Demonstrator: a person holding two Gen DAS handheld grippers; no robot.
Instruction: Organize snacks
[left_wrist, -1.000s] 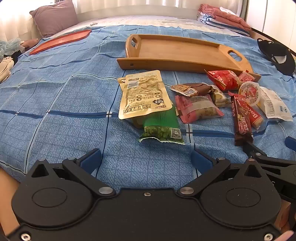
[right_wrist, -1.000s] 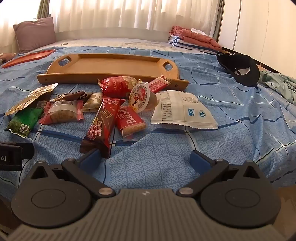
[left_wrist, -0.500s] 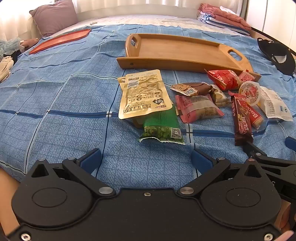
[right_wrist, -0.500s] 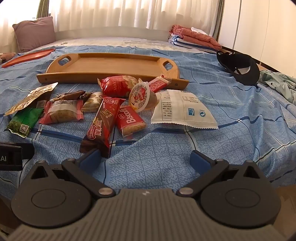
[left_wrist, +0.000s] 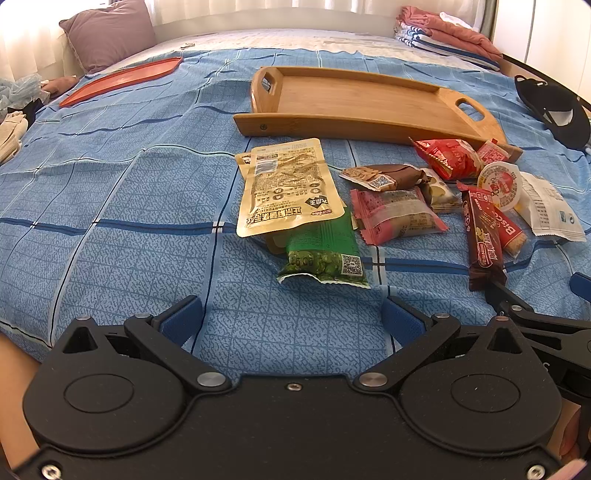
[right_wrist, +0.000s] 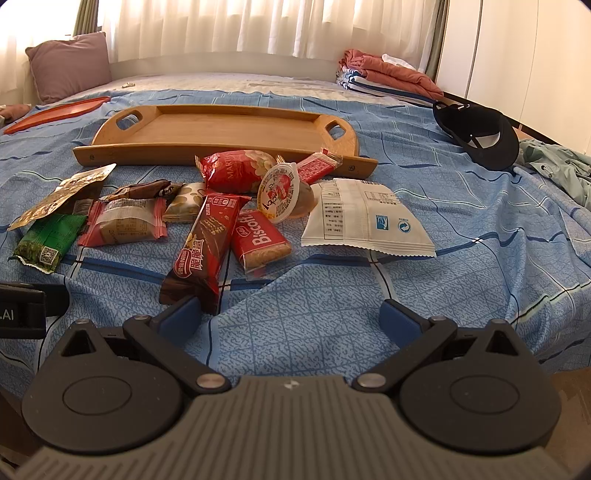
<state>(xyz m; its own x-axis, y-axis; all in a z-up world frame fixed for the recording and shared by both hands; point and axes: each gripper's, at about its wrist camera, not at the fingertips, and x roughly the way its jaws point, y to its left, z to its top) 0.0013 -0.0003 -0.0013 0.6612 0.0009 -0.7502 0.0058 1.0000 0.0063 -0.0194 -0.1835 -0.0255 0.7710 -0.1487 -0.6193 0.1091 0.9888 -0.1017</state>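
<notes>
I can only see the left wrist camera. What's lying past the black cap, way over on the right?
Observer: A pale green jacket lies crumpled just beyond the black cap.
Operator: Is the other gripper holding a snack?
Observer: No. The right gripper is open, with only the blanket between its fingers.

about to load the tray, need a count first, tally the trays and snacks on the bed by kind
wooden tray: 1
orange tray: 1
jelly cup: 1
wrapped packs: 11, one mostly hidden under the gold pouch
total: 14
</notes>
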